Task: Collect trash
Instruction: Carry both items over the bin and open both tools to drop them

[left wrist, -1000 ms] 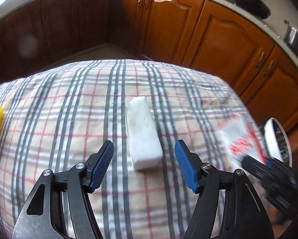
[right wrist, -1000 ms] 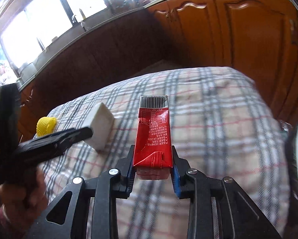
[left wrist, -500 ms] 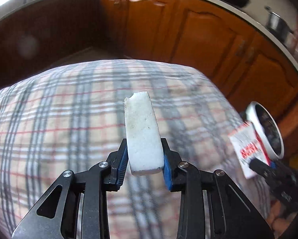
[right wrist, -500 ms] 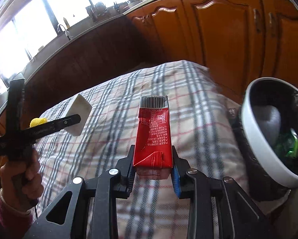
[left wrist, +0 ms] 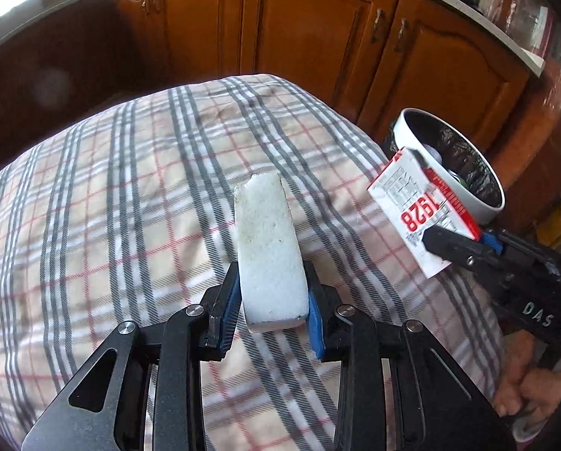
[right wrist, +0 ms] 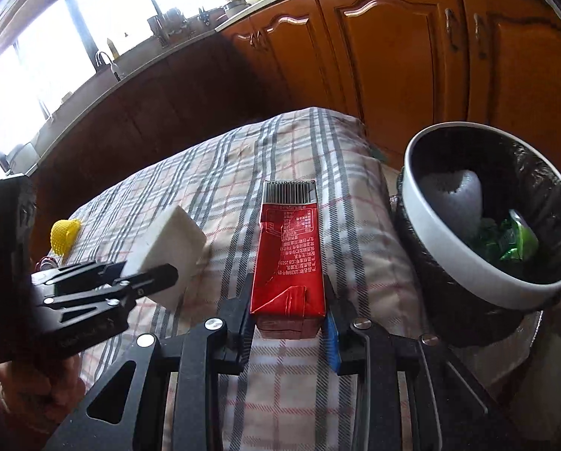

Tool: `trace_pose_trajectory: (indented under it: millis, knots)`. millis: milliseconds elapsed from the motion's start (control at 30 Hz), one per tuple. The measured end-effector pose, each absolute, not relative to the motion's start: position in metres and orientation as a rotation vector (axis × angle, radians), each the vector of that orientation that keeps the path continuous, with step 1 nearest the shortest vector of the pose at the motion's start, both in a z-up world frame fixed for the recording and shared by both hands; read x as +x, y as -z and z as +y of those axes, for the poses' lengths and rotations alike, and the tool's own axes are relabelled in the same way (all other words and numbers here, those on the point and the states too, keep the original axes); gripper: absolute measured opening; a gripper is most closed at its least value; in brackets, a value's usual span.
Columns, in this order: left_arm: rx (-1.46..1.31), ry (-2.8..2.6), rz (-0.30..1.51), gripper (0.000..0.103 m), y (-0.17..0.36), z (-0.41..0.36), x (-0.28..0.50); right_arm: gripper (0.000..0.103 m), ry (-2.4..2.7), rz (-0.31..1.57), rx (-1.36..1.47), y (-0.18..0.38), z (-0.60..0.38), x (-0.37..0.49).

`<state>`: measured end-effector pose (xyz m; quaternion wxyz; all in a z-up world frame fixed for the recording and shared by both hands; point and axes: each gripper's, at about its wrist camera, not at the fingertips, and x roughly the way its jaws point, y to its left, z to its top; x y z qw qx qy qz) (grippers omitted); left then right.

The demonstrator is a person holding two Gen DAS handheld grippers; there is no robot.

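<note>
My left gripper (left wrist: 273, 312) is shut on a white foam block (left wrist: 269, 248) and holds it above the plaid tablecloth (left wrist: 111, 195). My right gripper (right wrist: 290, 325) is shut on a red drink carton (right wrist: 288, 259), held over the table's right edge. The carton (left wrist: 419, 210) and right gripper (left wrist: 464, 244) also show in the left wrist view, next to the bin. The foam block (right wrist: 166, 251) and left gripper (right wrist: 141, 282) show in the right wrist view at the left. A white-rimmed bin (right wrist: 434, 263) with a black liner stands just right of the carton and holds grey foam and green wrappers.
A yellow foam net (right wrist: 64, 235) lies on the table's far left. Wooden cabinets (right wrist: 393, 56) run behind the table and bin. The bin (left wrist: 415, 139) sits off the table's right edge in the left wrist view.
My left gripper closed on the foam block and lifted it off the cloth, turning right. My right gripper carried the carton right, bringing the bin into view.
</note>
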<state>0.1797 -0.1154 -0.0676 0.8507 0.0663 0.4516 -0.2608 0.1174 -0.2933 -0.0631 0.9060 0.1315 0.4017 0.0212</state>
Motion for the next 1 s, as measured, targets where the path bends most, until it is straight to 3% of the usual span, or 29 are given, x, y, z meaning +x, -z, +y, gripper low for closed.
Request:
trace_pose_trajectory:
  millis: [1000]
  knots:
    - [0.288, 0.778, 0.834, 0.029, 0.012, -0.268, 0.15, 0.031, 0.18, 0.674, 0.319, 0.009, -0.417, 0.058]
